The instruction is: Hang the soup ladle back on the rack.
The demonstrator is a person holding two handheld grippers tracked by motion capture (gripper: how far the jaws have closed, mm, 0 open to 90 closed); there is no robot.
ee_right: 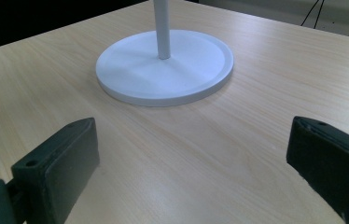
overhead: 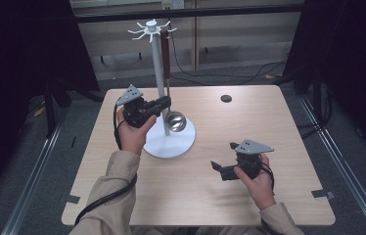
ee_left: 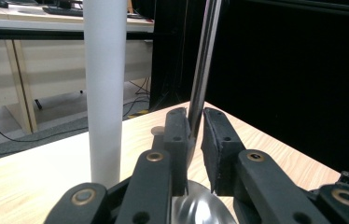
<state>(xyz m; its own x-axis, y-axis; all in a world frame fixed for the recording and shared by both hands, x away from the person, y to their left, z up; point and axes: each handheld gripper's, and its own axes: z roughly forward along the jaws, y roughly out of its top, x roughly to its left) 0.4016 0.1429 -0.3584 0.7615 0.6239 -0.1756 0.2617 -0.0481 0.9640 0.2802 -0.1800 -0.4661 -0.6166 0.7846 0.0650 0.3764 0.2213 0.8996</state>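
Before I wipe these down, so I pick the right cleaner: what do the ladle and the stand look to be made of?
Ladle: probably polished steel; the bowl and shaft mirror the room, and the upper handle looks dark reddish. Stand: matte white, painted metal or plastic; its even, dull surface leaves that open.

Dim, soft pictures (edges black), with mild sheen on the table (overhead: pixel 279 147).
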